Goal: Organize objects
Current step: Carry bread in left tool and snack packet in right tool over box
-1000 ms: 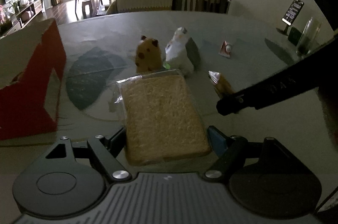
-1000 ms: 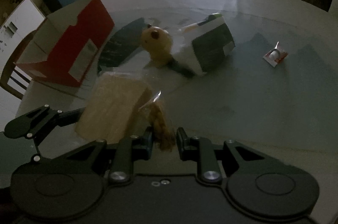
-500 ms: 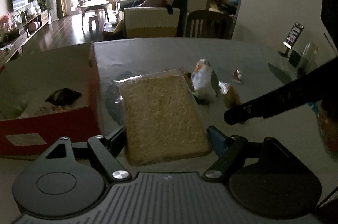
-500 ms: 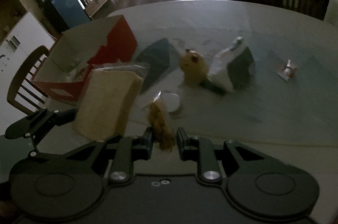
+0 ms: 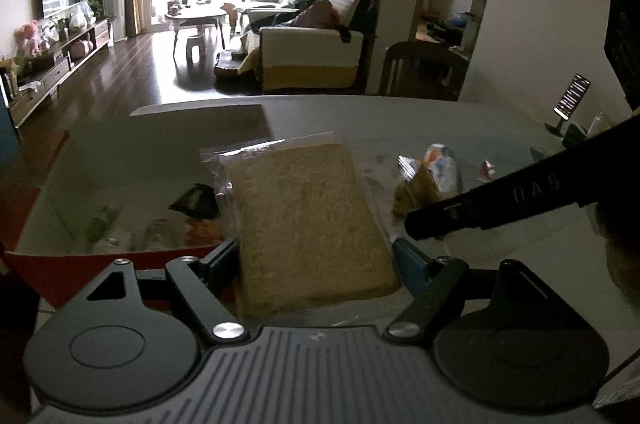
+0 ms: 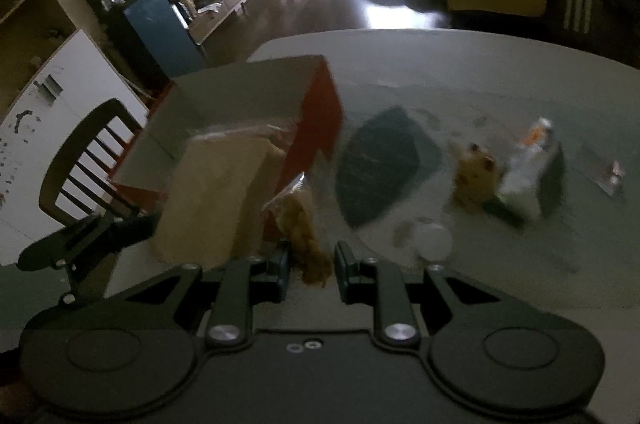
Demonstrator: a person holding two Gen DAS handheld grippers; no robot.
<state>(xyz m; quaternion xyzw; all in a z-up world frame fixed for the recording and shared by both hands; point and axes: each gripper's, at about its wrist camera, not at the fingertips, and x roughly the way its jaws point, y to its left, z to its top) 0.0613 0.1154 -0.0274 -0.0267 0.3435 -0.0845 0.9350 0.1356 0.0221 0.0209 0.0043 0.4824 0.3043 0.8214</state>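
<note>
Bread, a wrapped slice [image 5: 308, 220] in clear plastic, is clamped between the two fingers of the left gripper [image 5: 316, 260] and held in the air at the near right corner of the red cardboard box [image 5: 60, 184].

Largest in view is the round grey table [image 6: 460, 72]. The open-topped box stands on its left part, and a few small items lie on the box floor: a dark packet [image 5: 196, 202], something orange and something green, all too dim to name. In the right wrist view the slice [image 6: 212, 196] hangs in front of the box's red corner [image 6: 320, 120], and the picture is blurred.

On the tabletop to the right of the box lies a dark leaf-shaped patch [image 6: 380, 164]. Farther right stands a white and dark snack bag [image 6: 528, 172], with a small yellow plush toy [image 6: 476, 176] just beside it on its left. A small red and white wrapper [image 6: 612, 176] lies well apart near the right edge, and a white round disc [image 6: 434, 242] lies near the gripper.

The right gripper [image 6: 308, 264] has its jaws drawn narrow on a small clear packet of brown snack [image 6: 300, 220], held up just right of the bread. From the left wrist view that same packet [image 5: 412, 184] shows at the tip of the right gripper's black finger [image 5: 480, 208].
</note>
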